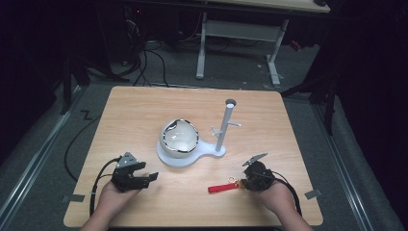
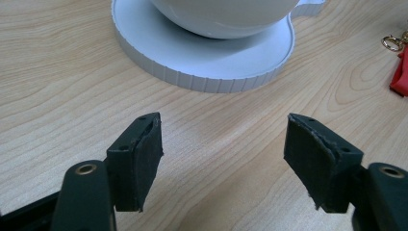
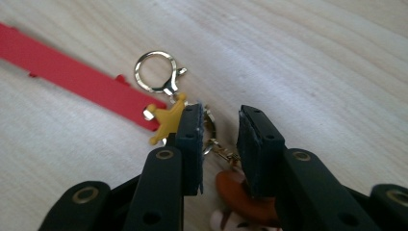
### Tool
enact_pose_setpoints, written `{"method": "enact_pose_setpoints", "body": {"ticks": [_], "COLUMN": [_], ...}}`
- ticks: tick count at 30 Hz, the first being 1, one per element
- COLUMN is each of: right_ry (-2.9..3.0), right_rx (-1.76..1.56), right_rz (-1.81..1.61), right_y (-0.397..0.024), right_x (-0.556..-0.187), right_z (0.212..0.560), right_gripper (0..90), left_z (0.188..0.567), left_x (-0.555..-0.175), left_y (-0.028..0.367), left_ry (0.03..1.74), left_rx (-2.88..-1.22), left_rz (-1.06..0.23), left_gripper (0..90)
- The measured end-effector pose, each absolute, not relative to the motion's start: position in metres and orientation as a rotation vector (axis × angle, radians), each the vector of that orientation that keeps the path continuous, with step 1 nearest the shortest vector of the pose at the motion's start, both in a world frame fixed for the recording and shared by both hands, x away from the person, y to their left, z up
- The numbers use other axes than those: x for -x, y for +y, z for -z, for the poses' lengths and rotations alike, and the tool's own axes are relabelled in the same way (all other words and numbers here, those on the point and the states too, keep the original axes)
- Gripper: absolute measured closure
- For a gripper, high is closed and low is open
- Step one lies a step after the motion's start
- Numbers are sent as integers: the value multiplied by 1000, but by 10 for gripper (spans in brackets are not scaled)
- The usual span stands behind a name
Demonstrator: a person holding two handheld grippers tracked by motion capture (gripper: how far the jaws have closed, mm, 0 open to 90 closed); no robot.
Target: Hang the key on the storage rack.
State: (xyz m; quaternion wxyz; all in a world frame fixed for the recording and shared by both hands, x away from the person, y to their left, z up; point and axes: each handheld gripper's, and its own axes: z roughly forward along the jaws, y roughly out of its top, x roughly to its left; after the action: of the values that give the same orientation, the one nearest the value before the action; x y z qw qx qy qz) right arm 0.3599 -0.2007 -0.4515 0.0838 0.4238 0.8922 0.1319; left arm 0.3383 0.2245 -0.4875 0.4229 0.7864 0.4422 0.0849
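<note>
Gold chain (image 3: 219, 148) and star (image 3: 166, 120) resolve in the right gripper view. Right gripper (image 3: 219, 144) is narrowly open, straddling the chain. Left gripper (image 2: 222, 154) gapes wide, empty.

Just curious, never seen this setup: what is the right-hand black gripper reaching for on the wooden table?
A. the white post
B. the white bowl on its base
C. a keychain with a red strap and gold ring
C: the right gripper straddles the gold chain of the red-strapped keychain, jaws narrowly apart.

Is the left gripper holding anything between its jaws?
No; the left gripper has its jaws wide apart over bare table, with nothing between them.
</note>
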Motion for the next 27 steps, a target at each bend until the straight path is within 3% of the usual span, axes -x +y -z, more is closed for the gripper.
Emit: {"method": "enact_pose_setpoints", "body": {"ticks": [5, 6, 7, 8, 19, 21, 26, 27], "right_ry": [2706, 2724, 2724, 2738, 2812, 2810, 2824, 2824], "right_rx": [-1210, -1209, -1209, -1188, -1196, -1194, -1159, -1159], "right_rz": [-381, -387, -387, -386, -327, -325, -304, -304], "right_y": [-196, -193, -193, -191, -188, -189, -189, -189], "right_x": [-350, -346, -346, -343, -355, -358, -356, -356], "right_z": [451, 450, 450, 449, 455, 455, 453, 453], "right_gripper": [671, 608, 608, 496, 401, 406, 585, 585], "left_z": [487, 487, 487, 486, 487, 486, 486, 486], "left_x": [-338, -338, -338, -337, -338, -338, -338, -338], "left_y": [222, 222, 222, 223, 223, 224, 225, 225], "left_ry": [1096, 1096, 1096, 1097, 1096, 1097, 1097, 1097], "left_rx": [-1983, -1982, -1982, -1978, -1977, -1974, -1970, -1970], "left_rz": [-217, -218, -218, -218, -216, -218, -218, -218], "left_gripper": [301, 300, 301, 301, 301, 301, 301, 301]}}
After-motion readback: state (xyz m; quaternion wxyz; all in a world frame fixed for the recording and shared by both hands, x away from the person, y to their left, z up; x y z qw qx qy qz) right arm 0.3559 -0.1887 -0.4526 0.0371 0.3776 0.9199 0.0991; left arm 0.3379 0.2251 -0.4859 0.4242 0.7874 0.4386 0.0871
